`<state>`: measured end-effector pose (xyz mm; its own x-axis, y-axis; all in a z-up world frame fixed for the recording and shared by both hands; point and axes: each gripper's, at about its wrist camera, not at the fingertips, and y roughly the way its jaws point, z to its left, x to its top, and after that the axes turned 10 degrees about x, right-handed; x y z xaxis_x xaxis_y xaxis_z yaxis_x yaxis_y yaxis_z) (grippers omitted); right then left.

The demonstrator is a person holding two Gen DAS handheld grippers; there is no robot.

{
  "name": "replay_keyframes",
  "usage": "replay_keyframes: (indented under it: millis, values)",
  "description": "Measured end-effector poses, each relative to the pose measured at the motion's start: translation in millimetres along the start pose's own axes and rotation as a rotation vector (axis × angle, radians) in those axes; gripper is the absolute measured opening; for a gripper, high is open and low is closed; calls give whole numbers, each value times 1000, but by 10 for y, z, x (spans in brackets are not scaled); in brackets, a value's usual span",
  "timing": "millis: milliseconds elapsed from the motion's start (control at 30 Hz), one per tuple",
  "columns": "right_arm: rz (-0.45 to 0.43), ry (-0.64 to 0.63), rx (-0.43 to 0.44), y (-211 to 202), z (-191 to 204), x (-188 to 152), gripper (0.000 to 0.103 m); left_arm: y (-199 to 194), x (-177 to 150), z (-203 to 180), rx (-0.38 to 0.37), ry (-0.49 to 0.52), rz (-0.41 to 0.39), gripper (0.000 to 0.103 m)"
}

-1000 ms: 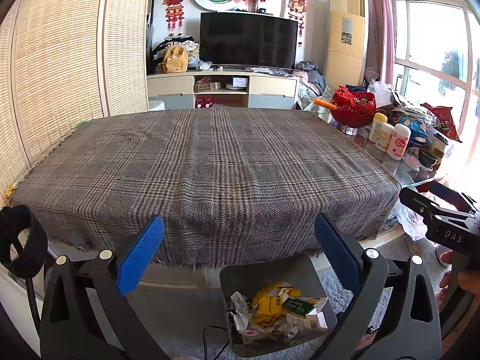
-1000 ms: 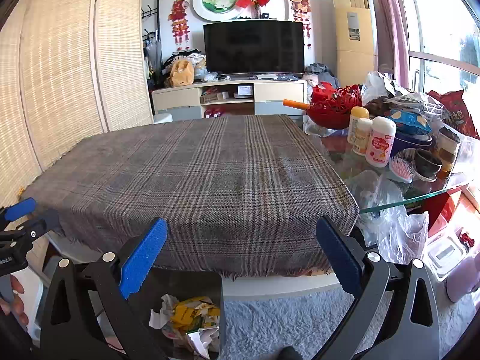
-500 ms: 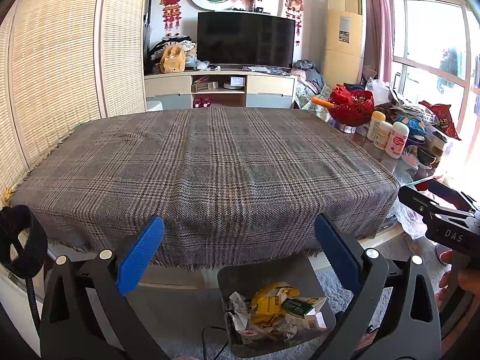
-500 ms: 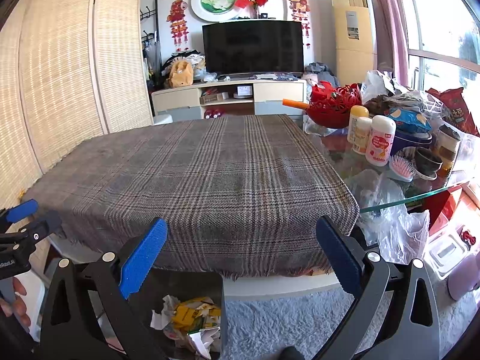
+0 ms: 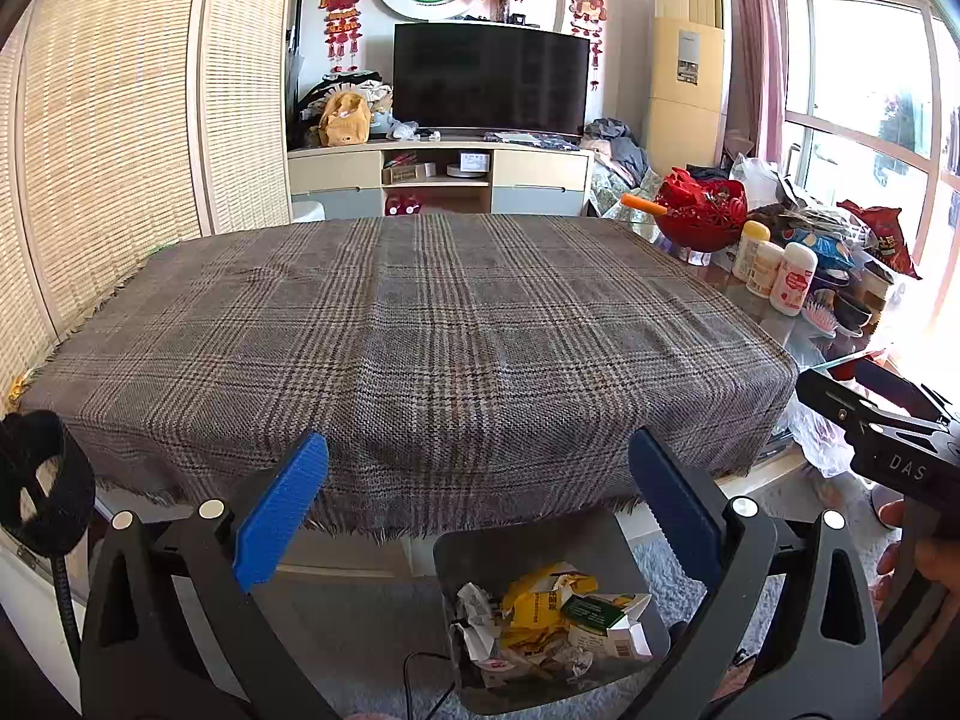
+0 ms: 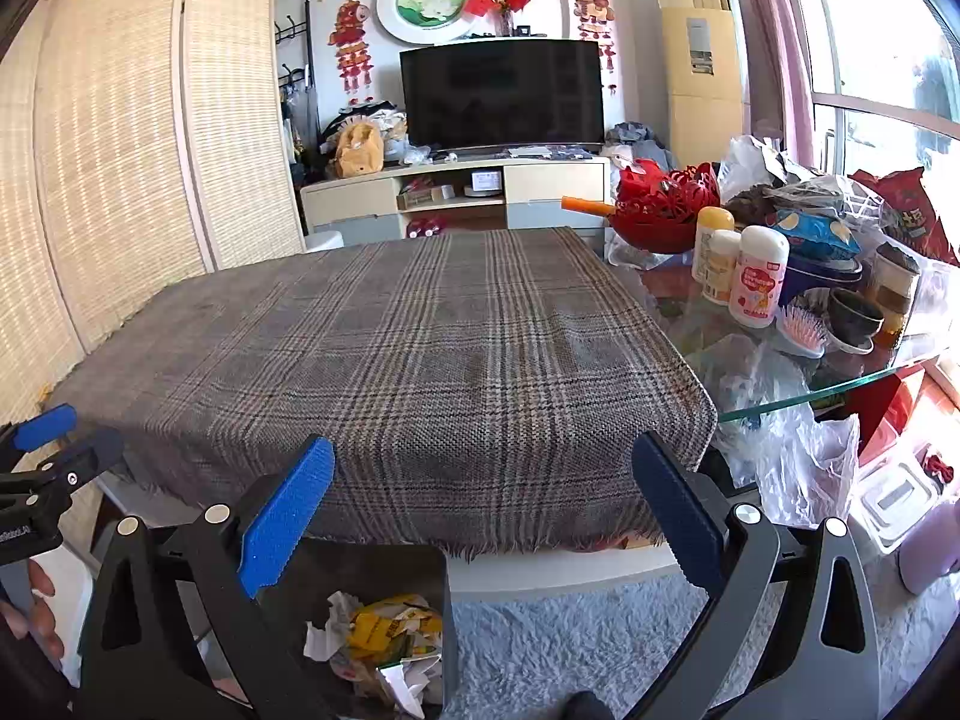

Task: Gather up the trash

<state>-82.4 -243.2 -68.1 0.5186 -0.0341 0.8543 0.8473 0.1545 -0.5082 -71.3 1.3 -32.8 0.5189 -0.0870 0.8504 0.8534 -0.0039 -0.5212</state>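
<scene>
A grey bin (image 5: 600, 531) stands on the floor under the table's front edge, holding crumpled paper, yellow wrappers and small cartons (image 5: 552, 618). The same bin (image 6: 432, 600) shows at the bottom left of the right wrist view. My left gripper (image 5: 480, 510) hangs open above and in front of the bin, nothing between its blue pads. My right gripper (image 6: 486, 510) is open too, empty, just right of the bin. The plaid tablecloth (image 5: 420, 324) carries no loose trash that I can see.
Bottles (image 6: 756, 276), a red basket (image 6: 660, 210), snack bags, a hairbrush and bowls crowd the glass tabletop (image 6: 840, 393) at the right. A plastic bag (image 6: 798, 456) hangs off that edge. A storage box (image 6: 894, 498) sits on the rug. Woven screens (image 5: 108, 150) stand to the left.
Both grippers have stayed nearly still, with only a slight drift of view. Both remain open and empty.
</scene>
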Motion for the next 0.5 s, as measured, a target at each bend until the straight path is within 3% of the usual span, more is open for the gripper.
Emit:
replay_keyframes:
  millis: [500]
  values:
    - [0,18,-6,0,-14,-5,100,-12,-6,-12,-1,2,2,95]
